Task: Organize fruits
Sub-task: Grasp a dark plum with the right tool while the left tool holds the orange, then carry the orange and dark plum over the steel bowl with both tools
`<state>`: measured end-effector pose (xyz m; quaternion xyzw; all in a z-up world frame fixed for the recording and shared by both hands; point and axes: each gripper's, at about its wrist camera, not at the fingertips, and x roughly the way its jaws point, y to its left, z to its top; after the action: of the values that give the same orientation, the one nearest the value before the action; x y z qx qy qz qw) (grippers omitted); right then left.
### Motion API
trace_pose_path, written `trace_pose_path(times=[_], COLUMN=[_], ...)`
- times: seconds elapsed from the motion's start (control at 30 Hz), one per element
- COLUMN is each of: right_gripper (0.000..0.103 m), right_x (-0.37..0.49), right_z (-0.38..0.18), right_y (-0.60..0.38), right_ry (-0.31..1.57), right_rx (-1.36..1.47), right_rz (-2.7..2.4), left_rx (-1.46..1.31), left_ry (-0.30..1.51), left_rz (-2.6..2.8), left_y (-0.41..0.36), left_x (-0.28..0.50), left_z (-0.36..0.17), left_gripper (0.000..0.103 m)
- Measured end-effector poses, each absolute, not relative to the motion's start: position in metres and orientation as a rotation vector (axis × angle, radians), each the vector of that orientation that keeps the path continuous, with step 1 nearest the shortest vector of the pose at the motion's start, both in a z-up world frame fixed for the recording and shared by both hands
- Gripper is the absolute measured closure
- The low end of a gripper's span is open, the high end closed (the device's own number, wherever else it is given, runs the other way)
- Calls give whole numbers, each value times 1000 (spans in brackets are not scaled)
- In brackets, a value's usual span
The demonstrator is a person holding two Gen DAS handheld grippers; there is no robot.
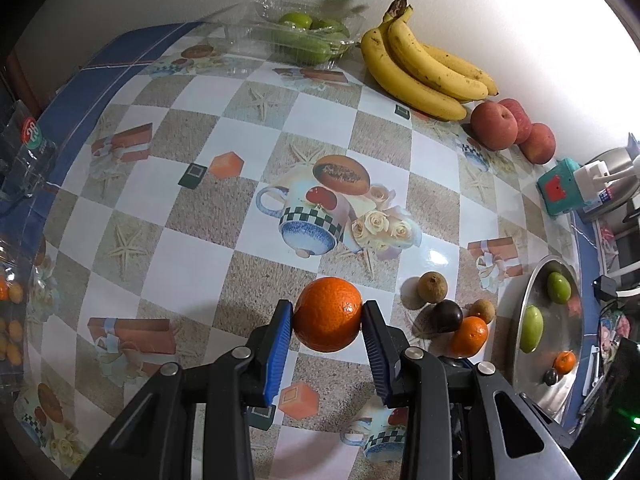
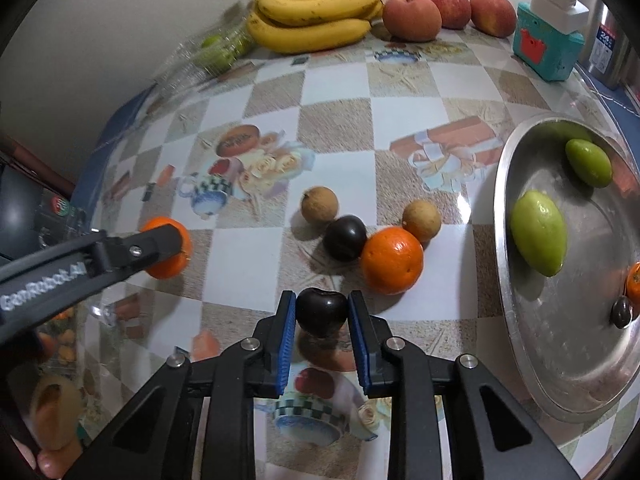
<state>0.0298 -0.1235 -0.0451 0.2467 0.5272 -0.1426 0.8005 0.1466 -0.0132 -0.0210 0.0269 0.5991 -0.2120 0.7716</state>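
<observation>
My left gripper (image 1: 327, 314) is shut on an orange (image 1: 328, 314), its blue pads pressing both sides just above the patterned tablecloth. The right wrist view shows that same left gripper (image 2: 166, 246) and the orange (image 2: 166, 248) at the left. My right gripper (image 2: 321, 312) is shut on a dark plum (image 2: 321, 312). Beyond it lie a second dark plum (image 2: 344, 238), a second orange (image 2: 393, 261) and two brown longans (image 2: 319, 205) (image 2: 421, 220). A steel plate (image 2: 532, 344) at the right holds two green fruits (image 2: 539, 234) (image 2: 590, 162), a small orange and a dark fruit.
Bananas (image 2: 316, 16) and red apples (image 2: 412, 16) lie along the back wall, with a clear plastic box of green fruit (image 1: 304, 36) to their left. A teal box with a white plug (image 2: 548, 40) stands at the back right. A plastic bag of small fruit (image 1: 12, 320) sits at the left edge.
</observation>
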Motion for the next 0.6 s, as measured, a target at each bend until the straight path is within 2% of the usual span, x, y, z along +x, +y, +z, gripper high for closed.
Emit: trace_pose_path(times=[0.6], right_gripper=[76], right_x=[9], right_z=[-9], right_y=[-138], right_ry=[1044], right_rx=[563], right_rz=[-319], left_rx=[75], left_ry=[1243], left_rz=[-482], left_y=[-25], left_x=[134], left_z=[2], left_gripper=[65])
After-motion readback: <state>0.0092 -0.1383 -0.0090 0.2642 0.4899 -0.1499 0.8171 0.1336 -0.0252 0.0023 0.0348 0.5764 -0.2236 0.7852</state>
